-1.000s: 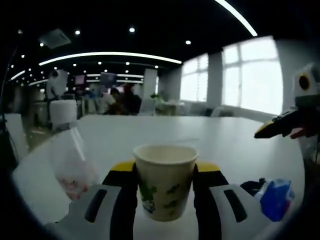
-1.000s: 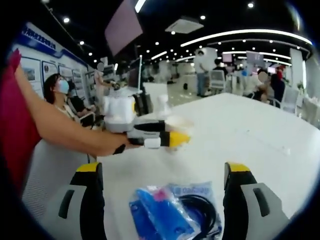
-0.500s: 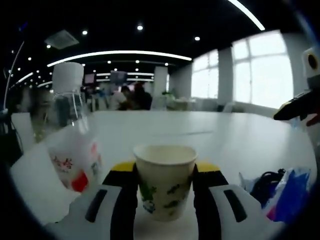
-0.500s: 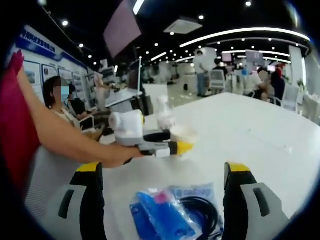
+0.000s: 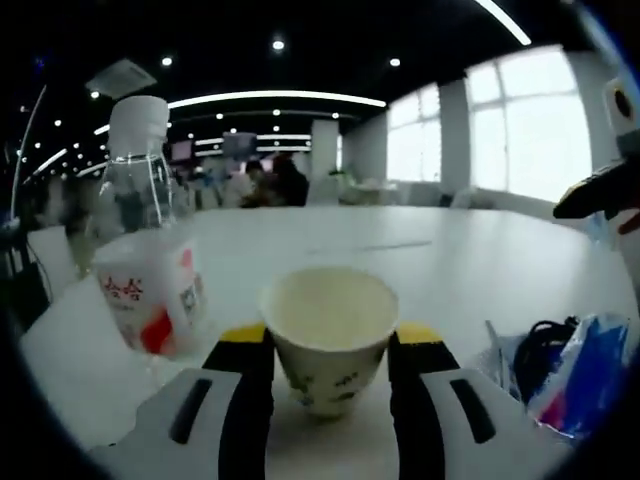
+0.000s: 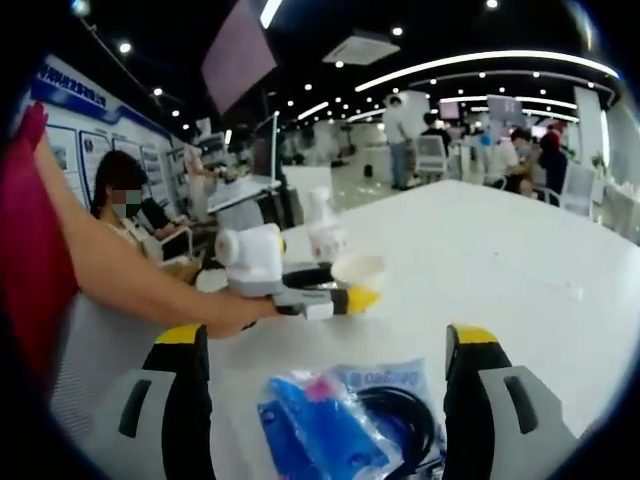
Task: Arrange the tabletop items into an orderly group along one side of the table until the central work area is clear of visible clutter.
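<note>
A paper cup (image 5: 329, 335) is being gripped between the closed jaws of the left gripper (image 5: 329, 400), just beside a water bottle (image 5: 146, 250) on the white table (image 5: 440, 270). The right gripper (image 6: 325, 400) is being held wide open, empty, around a blue packet (image 6: 330, 430).

Cream paper cup (image 5: 329, 335) with dark green print; red-and-white bottle label (image 5: 150, 297); blue plastic packet (image 6: 325, 427); white table (image 5: 440, 270).
</note>
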`<action>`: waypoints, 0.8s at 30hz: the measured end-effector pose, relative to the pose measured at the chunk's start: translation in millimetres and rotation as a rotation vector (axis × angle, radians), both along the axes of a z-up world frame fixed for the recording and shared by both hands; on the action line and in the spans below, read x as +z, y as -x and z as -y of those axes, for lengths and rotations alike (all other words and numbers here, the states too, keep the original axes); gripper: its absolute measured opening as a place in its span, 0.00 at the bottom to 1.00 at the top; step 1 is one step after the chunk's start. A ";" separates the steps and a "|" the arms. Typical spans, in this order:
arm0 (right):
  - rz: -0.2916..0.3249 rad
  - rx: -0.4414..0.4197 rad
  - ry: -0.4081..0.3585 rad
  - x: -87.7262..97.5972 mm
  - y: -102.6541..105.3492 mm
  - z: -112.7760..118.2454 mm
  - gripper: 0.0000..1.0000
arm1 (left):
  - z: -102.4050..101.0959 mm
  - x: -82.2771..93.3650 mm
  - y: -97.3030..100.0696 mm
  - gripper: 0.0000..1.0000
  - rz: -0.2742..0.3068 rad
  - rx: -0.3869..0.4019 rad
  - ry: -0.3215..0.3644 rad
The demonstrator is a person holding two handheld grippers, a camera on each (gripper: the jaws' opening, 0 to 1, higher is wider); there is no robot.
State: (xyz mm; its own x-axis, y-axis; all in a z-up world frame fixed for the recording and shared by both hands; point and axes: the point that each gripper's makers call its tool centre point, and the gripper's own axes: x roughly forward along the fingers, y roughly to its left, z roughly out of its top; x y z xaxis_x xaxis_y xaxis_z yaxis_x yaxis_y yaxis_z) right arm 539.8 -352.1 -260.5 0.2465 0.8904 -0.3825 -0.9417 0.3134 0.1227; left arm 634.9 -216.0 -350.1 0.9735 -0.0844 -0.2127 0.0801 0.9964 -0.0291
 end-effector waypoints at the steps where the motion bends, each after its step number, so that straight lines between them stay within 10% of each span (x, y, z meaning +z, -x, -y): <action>1: -0.001 -0.003 -0.001 0.2 -0.2 0.6 0.97 | 0.5 -0.7 -0.2 0.41 -0.011 0.006 0.032; 24: -0.016 -0.028 0.004 -7.3 2.2 11.6 0.96 | -5.0 -0.4 -0.8 0.42 -0.032 0.041 -0.016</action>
State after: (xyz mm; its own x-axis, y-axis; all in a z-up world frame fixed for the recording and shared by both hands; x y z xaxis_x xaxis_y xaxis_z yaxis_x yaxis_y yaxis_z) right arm 537.6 -363.7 -267.8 0.2655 0.8816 -0.3903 -0.9303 0.3405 0.1364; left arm 635.7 -211.0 -350.5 0.9687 -0.0412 -0.2449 0.0387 0.9991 -0.0149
